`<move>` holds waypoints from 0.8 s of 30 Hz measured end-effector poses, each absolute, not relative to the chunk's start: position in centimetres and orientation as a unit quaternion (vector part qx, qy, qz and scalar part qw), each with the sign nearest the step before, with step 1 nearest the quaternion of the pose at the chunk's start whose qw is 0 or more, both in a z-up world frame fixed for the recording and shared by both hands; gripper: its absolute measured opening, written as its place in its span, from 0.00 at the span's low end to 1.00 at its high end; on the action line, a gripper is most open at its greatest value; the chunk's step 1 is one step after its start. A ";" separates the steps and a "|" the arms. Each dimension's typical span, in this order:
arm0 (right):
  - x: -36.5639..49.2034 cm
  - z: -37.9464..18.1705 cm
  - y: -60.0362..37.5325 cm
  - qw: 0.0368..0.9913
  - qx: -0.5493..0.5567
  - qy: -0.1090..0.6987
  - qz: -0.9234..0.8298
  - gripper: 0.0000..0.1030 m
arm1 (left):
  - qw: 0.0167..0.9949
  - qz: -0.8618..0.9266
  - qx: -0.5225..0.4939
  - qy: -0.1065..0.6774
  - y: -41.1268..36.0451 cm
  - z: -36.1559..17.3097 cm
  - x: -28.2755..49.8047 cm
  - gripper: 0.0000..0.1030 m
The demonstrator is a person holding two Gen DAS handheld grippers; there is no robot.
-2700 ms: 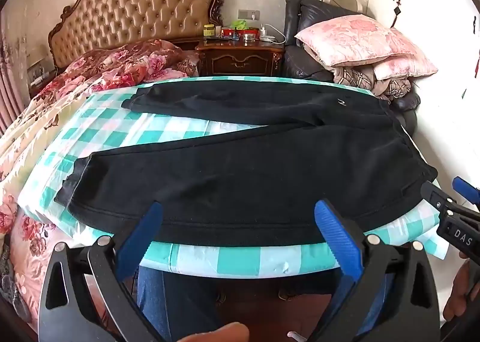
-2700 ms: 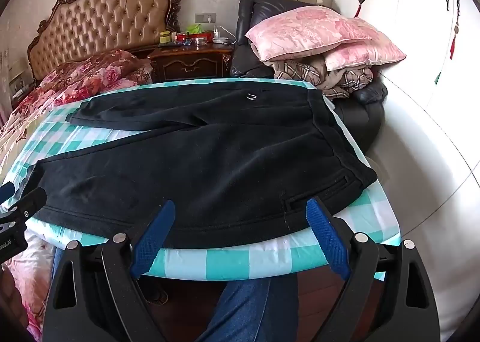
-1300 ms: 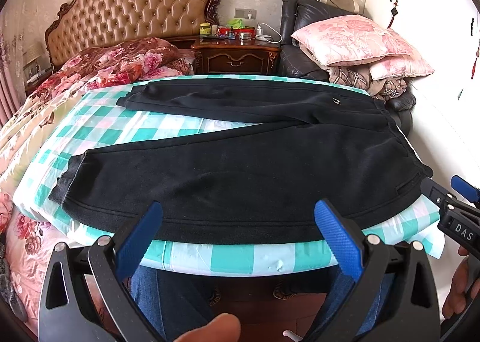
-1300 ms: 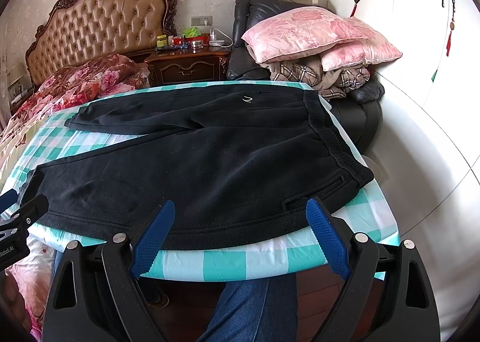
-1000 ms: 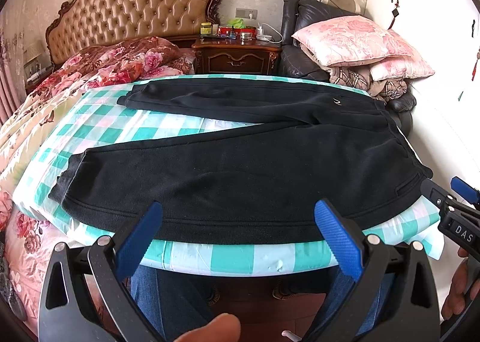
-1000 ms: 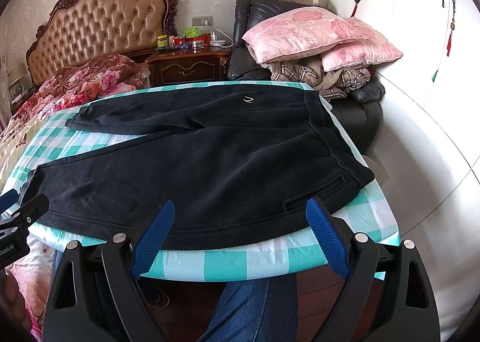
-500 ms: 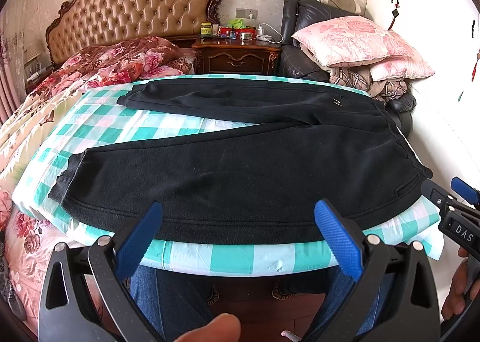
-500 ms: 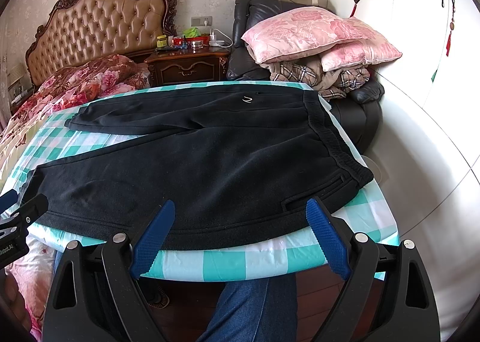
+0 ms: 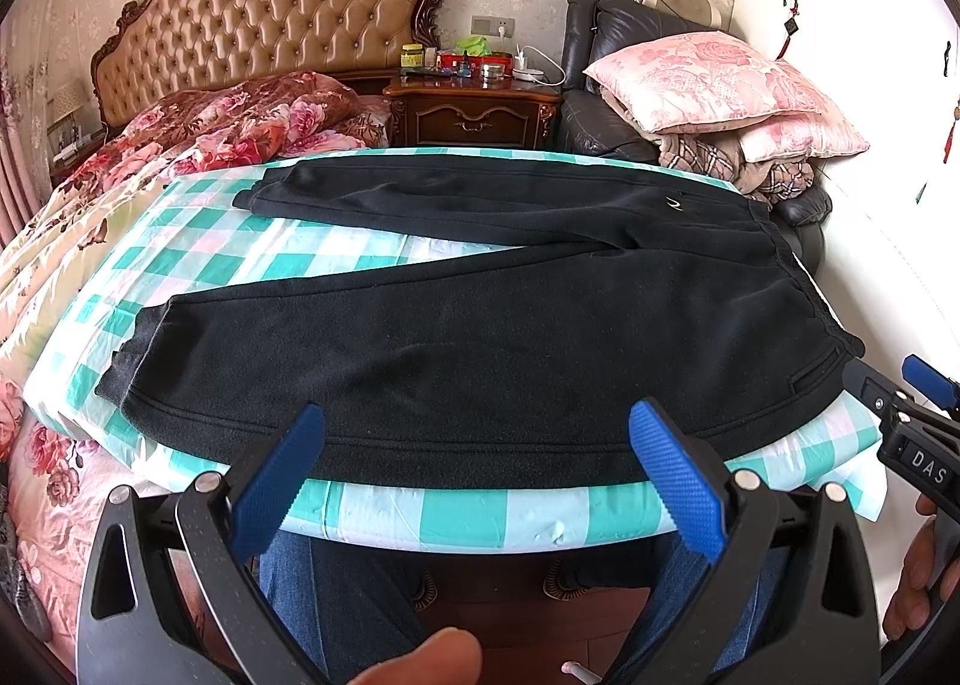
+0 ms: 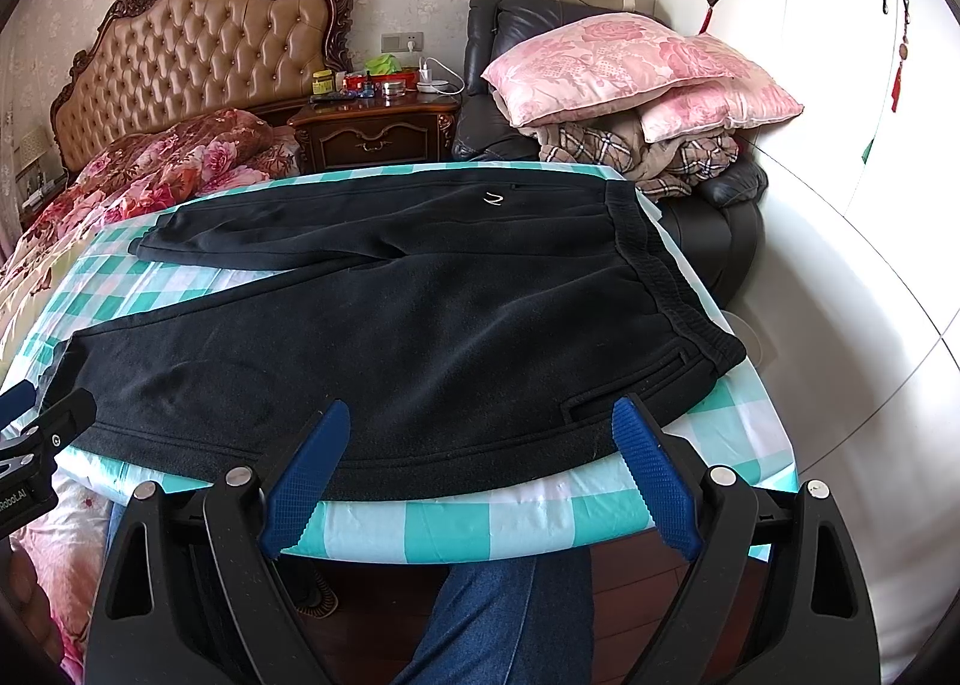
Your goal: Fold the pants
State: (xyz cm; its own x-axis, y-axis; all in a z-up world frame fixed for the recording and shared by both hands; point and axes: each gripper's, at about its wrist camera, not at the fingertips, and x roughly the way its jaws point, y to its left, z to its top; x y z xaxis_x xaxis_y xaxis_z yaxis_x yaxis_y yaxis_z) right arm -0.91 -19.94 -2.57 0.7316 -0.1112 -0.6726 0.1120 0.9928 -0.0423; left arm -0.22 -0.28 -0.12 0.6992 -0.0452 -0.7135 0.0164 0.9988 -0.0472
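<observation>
Black sweatpants (image 9: 480, 337) spread flat on a table under a green-and-white checked cloth (image 9: 252, 259), waistband (image 10: 666, 289) toward the right edge, the two legs splayed apart toward the left edge, the near leg along the front edge. Left gripper (image 9: 477, 472) held wide open just short of the front edge, blue pads (image 9: 672, 469) level with the near leg's hem seam, gripping nothing; contact with the fabric not discernible. Right gripper (image 10: 477, 469) likewise spread wide and empty, poised at the front edge near the hip pocket (image 10: 624, 385). Blue-jeaned legs (image 10: 492, 613) below the table.
</observation>
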 end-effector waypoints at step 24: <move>23.4 -1.4 -34.6 0.889 0.049 0.452 -0.054 0.84 | 0.911 -0.086 -0.090 0.394 2.8 -6.6 6.7 0.99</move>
State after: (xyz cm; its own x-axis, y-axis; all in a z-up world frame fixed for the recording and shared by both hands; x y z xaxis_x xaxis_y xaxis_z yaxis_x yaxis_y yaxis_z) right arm 23.43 -34.58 -1.39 0.5853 -0.0513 -0.8092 0.1408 0.9893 0.0391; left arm 6.66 2.84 -6.62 0.6755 -0.2267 -0.7016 0.0858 0.9693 -0.2306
